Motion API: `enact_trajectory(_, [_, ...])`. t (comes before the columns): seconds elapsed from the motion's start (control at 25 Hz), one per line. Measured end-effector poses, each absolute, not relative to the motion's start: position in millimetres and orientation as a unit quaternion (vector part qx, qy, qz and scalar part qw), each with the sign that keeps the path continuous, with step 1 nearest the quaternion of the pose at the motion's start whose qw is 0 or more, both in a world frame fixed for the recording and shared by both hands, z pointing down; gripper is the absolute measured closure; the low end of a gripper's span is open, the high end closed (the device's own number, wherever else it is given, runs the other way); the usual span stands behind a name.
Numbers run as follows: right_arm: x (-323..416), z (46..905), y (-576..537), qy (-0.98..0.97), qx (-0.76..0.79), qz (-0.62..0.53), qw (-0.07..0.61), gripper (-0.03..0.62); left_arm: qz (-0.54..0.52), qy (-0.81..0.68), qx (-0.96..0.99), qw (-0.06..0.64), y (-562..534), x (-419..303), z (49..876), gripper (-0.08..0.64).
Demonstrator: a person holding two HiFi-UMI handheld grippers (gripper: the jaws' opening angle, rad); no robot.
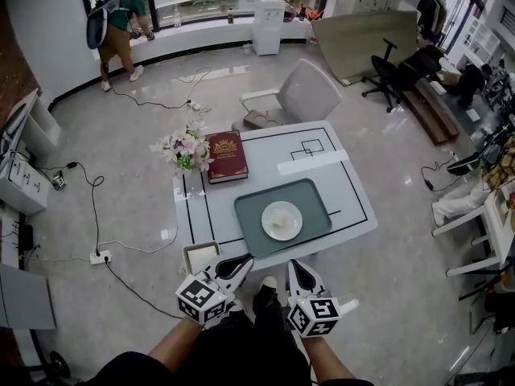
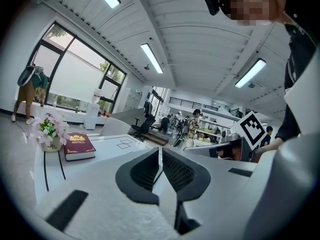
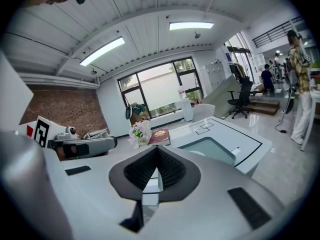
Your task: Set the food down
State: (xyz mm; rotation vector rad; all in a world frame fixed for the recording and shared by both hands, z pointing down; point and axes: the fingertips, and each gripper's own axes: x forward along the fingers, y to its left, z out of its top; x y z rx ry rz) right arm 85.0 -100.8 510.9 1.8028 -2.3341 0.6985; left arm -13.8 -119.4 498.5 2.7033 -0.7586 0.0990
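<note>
The left gripper point(image 1: 240, 262) and the right gripper point(image 1: 293, 264) are both held at the near edge of the white rectangular table with black line markings point(image 1: 346, 191), apart from everything on it. In each gripper view the dark ribbed jaws are pressed together at their tips with nothing between them, so both are closed and empty. The food point(image 1: 278, 226) is a small pale portion, too small to identify. It lies on a round white plate point(image 1: 295, 211), and the plate sits inside a grey-green rectangular tray with rounded corners point(image 1: 249, 215) near the middle of the table. On this evidence the food appears to be set down already. A small square open container with pale contents point(image 1: 201, 256) stands at the near-left table edge, just beside the left gripper. Whether it also holds food cannot be told. If the plate must be handled, treat it as stiff, smooth, probably breakable and likely to slip between narrow pads. Grip it at the rim and keep it level so that the portion does not slide. The tray is probably light and rigid, and its raised lip offers the surer hold, one gripper on each short side. A dark red hardcover book point(image 1: 226, 156) and a bunch of pale flowers point(image 1: 185, 147) occupy the far-left area, well clear of the tray.
</note>
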Motion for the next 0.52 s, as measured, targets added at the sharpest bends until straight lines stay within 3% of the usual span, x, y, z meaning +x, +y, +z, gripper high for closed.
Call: enact_trajectory(0.52, [75.8,502.5,-90.1,-0.777,0.588,0.217,0.060,0.584,0.019,-0.267,0.949,0.165,-110.8,-18.8,490.7,0.534])
